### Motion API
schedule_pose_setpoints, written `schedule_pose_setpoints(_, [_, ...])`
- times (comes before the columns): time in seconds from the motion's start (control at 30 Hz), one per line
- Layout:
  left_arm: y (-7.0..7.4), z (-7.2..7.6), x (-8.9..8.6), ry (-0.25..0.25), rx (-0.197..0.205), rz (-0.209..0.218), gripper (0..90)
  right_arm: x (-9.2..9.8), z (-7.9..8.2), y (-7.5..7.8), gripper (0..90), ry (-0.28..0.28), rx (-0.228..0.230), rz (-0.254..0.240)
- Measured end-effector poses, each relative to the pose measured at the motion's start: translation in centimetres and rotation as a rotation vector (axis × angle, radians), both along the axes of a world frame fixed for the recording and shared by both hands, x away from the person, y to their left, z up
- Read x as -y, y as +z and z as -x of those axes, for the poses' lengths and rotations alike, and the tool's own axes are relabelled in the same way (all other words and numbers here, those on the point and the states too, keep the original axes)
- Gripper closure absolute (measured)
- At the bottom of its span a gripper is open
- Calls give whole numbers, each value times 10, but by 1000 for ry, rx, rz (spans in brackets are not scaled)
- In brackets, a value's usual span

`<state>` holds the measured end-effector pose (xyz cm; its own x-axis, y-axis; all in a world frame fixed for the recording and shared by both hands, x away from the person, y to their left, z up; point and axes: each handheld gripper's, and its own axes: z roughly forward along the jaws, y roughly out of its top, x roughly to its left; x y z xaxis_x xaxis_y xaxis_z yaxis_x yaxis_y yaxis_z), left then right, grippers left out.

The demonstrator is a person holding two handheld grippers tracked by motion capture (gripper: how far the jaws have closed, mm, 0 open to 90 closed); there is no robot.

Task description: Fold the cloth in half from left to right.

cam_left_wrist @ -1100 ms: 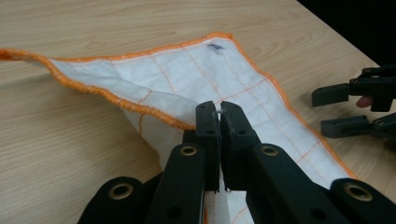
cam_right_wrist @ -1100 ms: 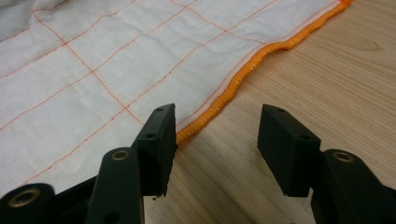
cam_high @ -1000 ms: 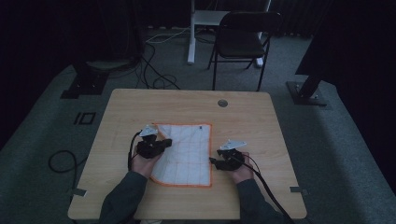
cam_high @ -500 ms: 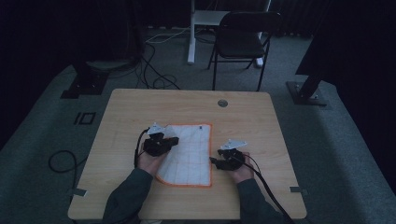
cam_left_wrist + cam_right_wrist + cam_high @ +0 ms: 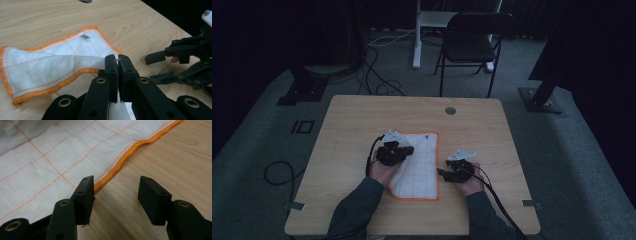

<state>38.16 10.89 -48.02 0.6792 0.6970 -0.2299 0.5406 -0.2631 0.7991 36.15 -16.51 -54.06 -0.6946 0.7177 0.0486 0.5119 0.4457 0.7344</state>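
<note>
While the room around the table (image 5: 362, 120) is very dark in the high view, you can still see the white cloth (image 5: 424, 170) with its orange border lying near the middle of the wooden top, closer to your edge. Your left gripper (image 5: 404, 151) sits over the cloth's left part and covers it, so how the fabric is folded under it is hard to make out from there. Your right gripper (image 5: 443, 172) rests on the table just beside the cloth's right edge. Behind the table stand a folding chair (image 5: 474, 42) and a white post, and cables (image 5: 377, 75) lie on the carpet; a round grommet (image 5: 450, 110) is in the table top, well apart from the cloth. Your sleeves are cut off at the bottom edge.

Seen from the left gripper view, your left gripper (image 5: 117, 62) is clenched on a part of the cloth (image 5: 50, 65): the jaws are pressed together with the white fabric pinched between them, and the held part is lifted and folded over the rest, hiding what lies below. A small label (image 5: 85, 37) shows near the far border. Your other gripper (image 5: 185, 62) stands to the right, partly cut off by the frame.

From the right gripper view, your right gripper (image 5: 116, 188) is released, with the jaws apart and bare wood between them. The orange border (image 5: 125, 155) runs just beside one jaw, whether touching it I cannot tell.
</note>
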Motion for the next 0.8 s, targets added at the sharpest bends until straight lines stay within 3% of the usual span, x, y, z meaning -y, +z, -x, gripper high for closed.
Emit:
schedule_pose_setpoints(0.17, [-2, -1, 12, -28, -1, -8, 877, 7, -1, 2, 469, -34, 6, -6])
schedule_pose_setpoints(0.5, [-15, -4, 45, -99, -22, -67, 875, 21, -4, 4, 476, -103, 3, -32])
schedule_pose_setpoints(0.57, [-21, -6, 52, -114, -45, -76, 816, 20, -4, 4, 476, -100, 5, -29])
schedule_pose_setpoints(0.73, [-22, -4, 51, -117, -50, -42, 758, 21, -3, 4, 476, -103, 5, -32])
schedule_pose_setpoints(0.8, [-20, -3, 46, -112, -46, -51, 758, 22, -4, 4, 476, -105, 8, -34])
